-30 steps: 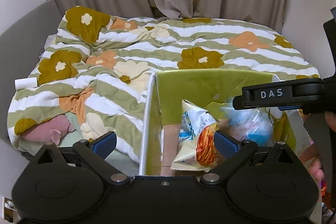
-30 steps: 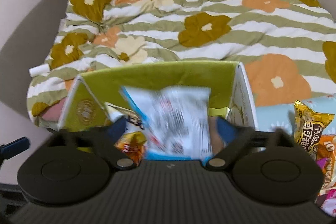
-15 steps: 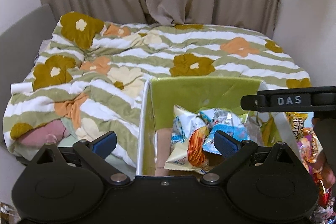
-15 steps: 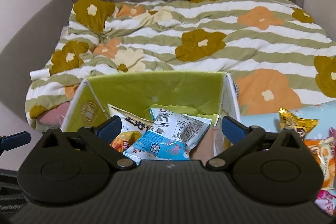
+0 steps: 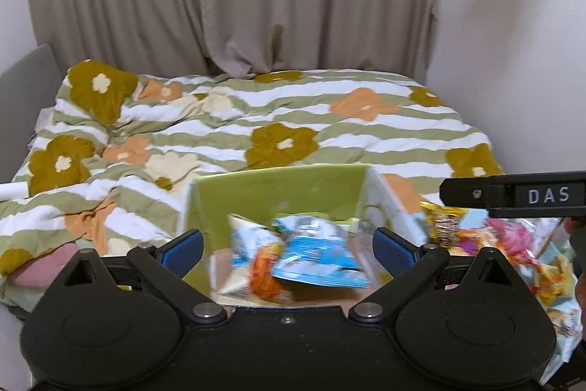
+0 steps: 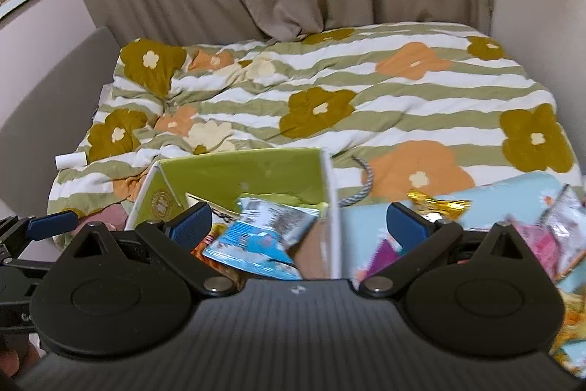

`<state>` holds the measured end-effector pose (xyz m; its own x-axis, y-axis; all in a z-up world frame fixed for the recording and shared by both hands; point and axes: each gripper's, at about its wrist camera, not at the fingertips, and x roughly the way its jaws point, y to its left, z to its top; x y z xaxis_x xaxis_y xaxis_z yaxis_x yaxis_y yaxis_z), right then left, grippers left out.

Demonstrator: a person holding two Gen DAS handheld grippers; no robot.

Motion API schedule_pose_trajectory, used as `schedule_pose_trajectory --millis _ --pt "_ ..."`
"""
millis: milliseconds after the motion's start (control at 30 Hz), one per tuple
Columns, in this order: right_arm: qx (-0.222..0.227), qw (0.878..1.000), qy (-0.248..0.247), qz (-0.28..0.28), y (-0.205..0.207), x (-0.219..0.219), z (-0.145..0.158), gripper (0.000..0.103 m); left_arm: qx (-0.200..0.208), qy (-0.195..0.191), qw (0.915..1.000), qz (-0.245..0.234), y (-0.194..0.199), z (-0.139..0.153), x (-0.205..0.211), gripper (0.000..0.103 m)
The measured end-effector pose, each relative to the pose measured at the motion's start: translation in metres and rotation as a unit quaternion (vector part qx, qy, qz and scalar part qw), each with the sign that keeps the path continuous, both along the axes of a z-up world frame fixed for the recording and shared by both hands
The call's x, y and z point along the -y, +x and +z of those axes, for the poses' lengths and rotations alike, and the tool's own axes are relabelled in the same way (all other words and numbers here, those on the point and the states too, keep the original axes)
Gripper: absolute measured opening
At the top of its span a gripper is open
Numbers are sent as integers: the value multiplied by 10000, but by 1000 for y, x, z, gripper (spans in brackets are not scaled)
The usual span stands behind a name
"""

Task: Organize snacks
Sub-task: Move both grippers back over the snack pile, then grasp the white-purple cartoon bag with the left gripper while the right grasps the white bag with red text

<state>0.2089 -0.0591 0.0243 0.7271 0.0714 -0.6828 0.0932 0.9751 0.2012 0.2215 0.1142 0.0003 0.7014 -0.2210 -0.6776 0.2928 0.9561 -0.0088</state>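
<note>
Since the earlier frame, the right hand-held gripper (image 6: 300, 222) has swung toward the loose snacks (image 6: 549, 237) at 3 o'clock, fingers apart and empty like the left hand-held gripper (image 5: 287, 246), leaving the blue packet (image 6: 256, 237) in the box (image 6: 241, 171) on the bed (image 6: 366, 90).

The one clearly legible text was "DAS", in pale capitals on a dark label plate of the right gripper (image 5: 548, 195), at about three o'clock in the left wrist view. In the right wrist view a round gold seal (image 6: 161, 204) stood on the box's (image 6: 241, 171) left flap, at about nine o'clock from centre; its lettering was too small to read. The blue-and-white snack packet (image 6: 256, 237) in the box carried dense black print, blurred beyond reading. The gold-wrapped snack (image 5: 443, 220) at four o'clock in the left wrist view showed dark characters, also illegible.
</note>
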Motion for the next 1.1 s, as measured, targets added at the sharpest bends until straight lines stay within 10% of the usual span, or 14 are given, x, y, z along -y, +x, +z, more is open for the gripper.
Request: schedule_pose_trajectory --millis 500,1100 --pt "-149 9995 -263 -120 -115 146 1 103 -350 -149 9986 -367 -93 -10 130 100" --pt "-987 9950 121 -39 -174 256 -76 103 -1421 -395 9891 19 -148 -103 240 100"
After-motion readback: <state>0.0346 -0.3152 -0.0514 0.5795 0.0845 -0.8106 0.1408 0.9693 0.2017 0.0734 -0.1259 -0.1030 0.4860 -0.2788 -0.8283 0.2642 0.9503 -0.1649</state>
